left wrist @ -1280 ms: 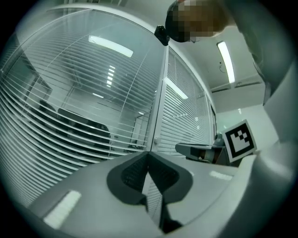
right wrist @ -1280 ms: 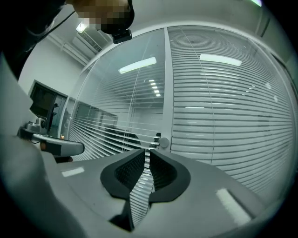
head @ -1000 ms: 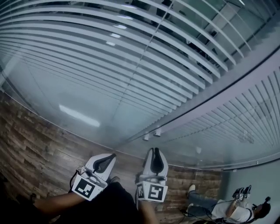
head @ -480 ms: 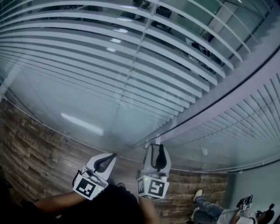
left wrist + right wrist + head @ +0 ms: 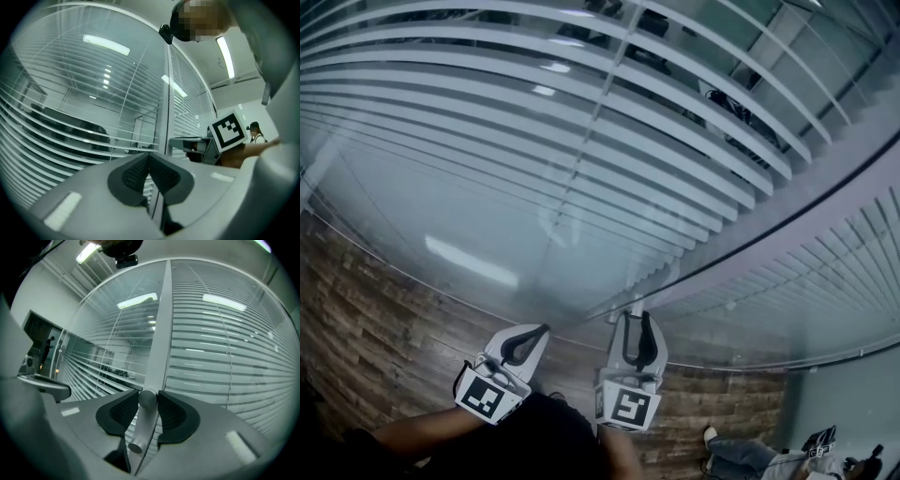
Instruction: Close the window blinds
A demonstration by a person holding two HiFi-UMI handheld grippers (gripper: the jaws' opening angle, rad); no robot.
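Note:
White slatted blinds hang behind glass, with their slats tilted partly apart; a second blind fills the pane to the right. A grey frame post divides the panes. At its foot a small silver knob on a short stem sticks out. My right gripper has its jaws round this knob and they are closing; both pads seem to touch it. In the head view the right gripper reaches up to the knob. My left gripper hovers beside it, shut and empty.
Wood-plank floor lies below the glass wall. A person sits on the floor at the far lower right. A dark room with furniture shows through the slats.
The right gripper has moved forward to the foot of the frame post, and its jaws, near together a second ago, now stand apart round the knob. The left gripper has barely moved.

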